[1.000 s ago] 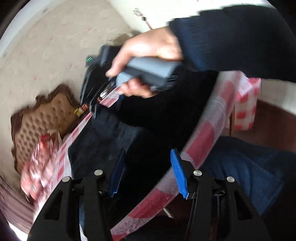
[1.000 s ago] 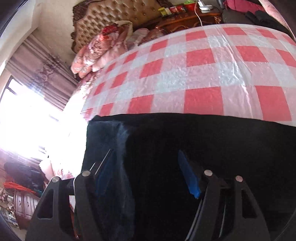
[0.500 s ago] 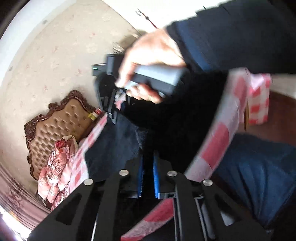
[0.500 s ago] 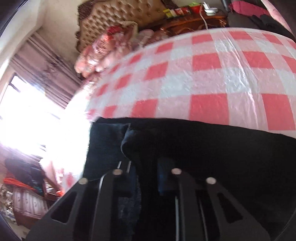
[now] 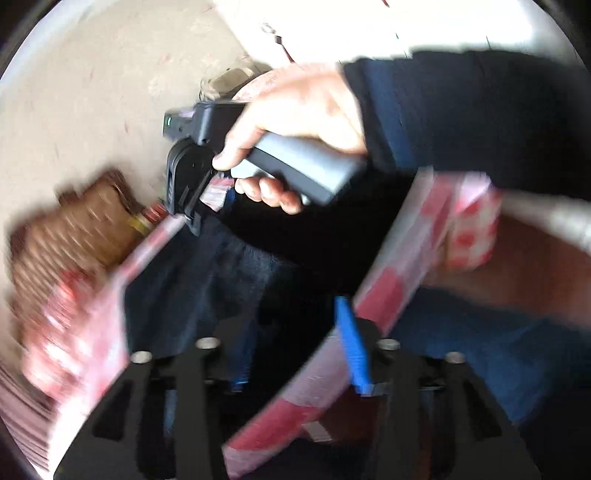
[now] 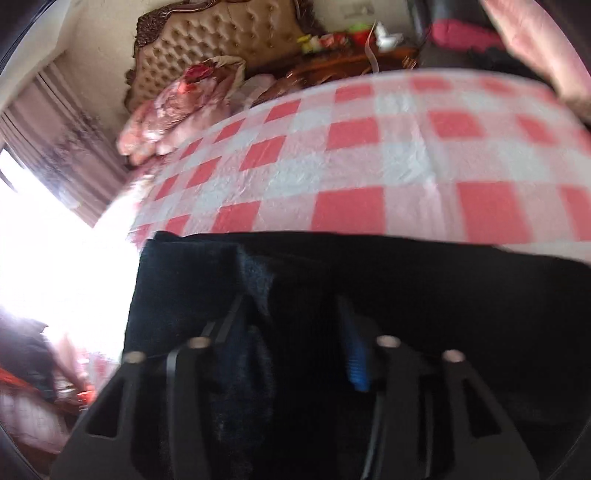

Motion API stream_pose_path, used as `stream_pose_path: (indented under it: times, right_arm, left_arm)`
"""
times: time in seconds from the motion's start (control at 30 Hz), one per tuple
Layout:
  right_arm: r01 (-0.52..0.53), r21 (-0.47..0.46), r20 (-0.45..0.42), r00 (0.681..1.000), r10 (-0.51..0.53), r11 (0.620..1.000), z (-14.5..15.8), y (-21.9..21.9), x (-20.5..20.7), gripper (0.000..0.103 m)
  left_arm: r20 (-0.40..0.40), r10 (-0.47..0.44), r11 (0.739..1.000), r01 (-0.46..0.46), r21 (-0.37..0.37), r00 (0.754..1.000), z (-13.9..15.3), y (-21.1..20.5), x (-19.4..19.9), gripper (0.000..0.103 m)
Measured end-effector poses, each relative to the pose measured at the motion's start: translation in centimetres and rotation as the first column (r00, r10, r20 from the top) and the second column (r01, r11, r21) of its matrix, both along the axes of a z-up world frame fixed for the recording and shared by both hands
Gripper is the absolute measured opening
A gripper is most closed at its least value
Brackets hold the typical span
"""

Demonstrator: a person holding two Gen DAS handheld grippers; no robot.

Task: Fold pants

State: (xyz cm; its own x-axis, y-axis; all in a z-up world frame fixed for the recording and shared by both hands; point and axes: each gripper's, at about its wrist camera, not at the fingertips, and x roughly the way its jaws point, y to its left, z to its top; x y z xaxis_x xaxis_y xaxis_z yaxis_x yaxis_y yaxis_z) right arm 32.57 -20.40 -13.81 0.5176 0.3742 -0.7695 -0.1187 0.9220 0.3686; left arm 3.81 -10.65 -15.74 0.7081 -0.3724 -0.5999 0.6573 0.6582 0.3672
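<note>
Left gripper (image 5: 299, 347) and right gripper (image 6: 291, 347) both just reopened, I note, jaws apart over the dark pants (image 6: 406, 280) on the checked tabletop (image 6: 351, 155).

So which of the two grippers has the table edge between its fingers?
The left gripper: the checked tablecloth's edge crosses its gap; the right gripper frames only pants.

No readable text, labels, brands or nos. in either view. Small packets on wooden cabinet (image 6: 332, 62) beside headboard too blurred to read. Green indicator light on right gripper's body (image 5: 169, 121): light only, no characters. Dark marks on white wall (image 5: 277, 35): illegible.
</note>
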Motion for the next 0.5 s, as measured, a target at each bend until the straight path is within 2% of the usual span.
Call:
stream_pose_path:
  times: [0.03, 0.07, 0.1, 0.13, 0.17, 0.2, 0.23, 0.27, 0.33, 0.4, 0.43, 0.5]
  right_arm:
    - [0.033, -0.05, 0.039, 0.999, -0.031, 0.998, 0.9, 0.2, -0.8, 0.069]
    - [0.064, -0.103, 0.09, 0.994, -0.055, 0.993, 2.0, 0.6, -2.0, 0.071]
    - [0.078, -0.141, 0.136, 0.989, -0.059, 0.987, 2.9, 1.1, -3.0, 0.075]
    - [0.078, -0.169, 0.174, 0.984, -0.048, 0.983, 3.7, 1.9, -4.0, 0.078]
    - [0.069, -0.187, 0.2, 0.979, -0.031, 0.98, 4.2, 2.7, -4.9, 0.082]
    - [0.054, -0.207, 0.213, 0.977, -0.009, 0.977, 4.5, 3.8, -5.9, 0.083]
    - [0.037, -0.221, 0.201, 0.979, 0.008, 0.975, 4.2, 5.0, -6.6, 0.083]
    - [0.024, -0.224, 0.19, 0.982, 0.02, 0.974, 3.9, 5.9, -7.1, 0.083]
    - [0.005, -0.235, 0.184, 0.982, 0.04, 0.972, 3.6, 7.3, -8.3, 0.083]
    - [-0.017, -0.278, 0.185, 0.98, 0.071, 0.961, 2.9, 8.9, -9.3, 0.083]
    - [-0.017, -0.291, 0.18, 0.981, 0.073, 0.956, 2.8, 9.6, -9.3, 0.083]
    - [-0.021, -0.306, 0.148, 0.987, 0.069, 0.952, 1.7, 10.1, -9.1, 0.082]
  left_arm:
    - [-0.051, 0.014, 0.996, -0.018, -0.083, 0.999, 1.2, 1.5, 0.3, 0.049]
    - [-0.081, 0.032, 0.989, -0.043, -0.143, 0.996, 2.3, 2.8, 0.5, 0.049]
    - [-0.102, 0.061, 0.972, -0.082, -0.22, 0.993, 3.7, 4.7, 0.8, 0.051]
    - [-0.114, 0.127, 0.938, -0.157, -0.31, 0.985, 5.1, 7.1, 1.5, 0.06]
    - [-0.123, 0.184, 0.905, -0.217, -0.366, 0.975, 5.7, 8.8, 2.0, 0.065]
    - [-0.148, 0.246, 0.857, -0.286, -0.428, 0.958, 6.1, 10.9, 2.8, 0.069]
    - [-0.203, 0.316, 0.797, -0.376, -0.472, 0.927, 5.9, 13.2, 4.1, 0.068]
    - [-0.251, 0.373, 0.766, -0.449, -0.46, 0.893, 5.2, 14.7, 5.4, 0.067]
    - [-0.27, 0.41, 0.75, -0.491, -0.443, 0.871, 4.0, 15.9, 6.2, 0.062]
    - [-0.284, 0.425, 0.765, -0.508, -0.395, 0.86, 2.8, 15.9, 6.5, 0.057]
    - [-0.305, 0.437, 0.772, -0.527, -0.356, 0.846, 1.9, 15.6, 6.9, 0.055]
    - [-0.388, 0.416, 0.771, -0.545, -0.329, 0.822, 0.1, 15.6, 7.4, 0.053]
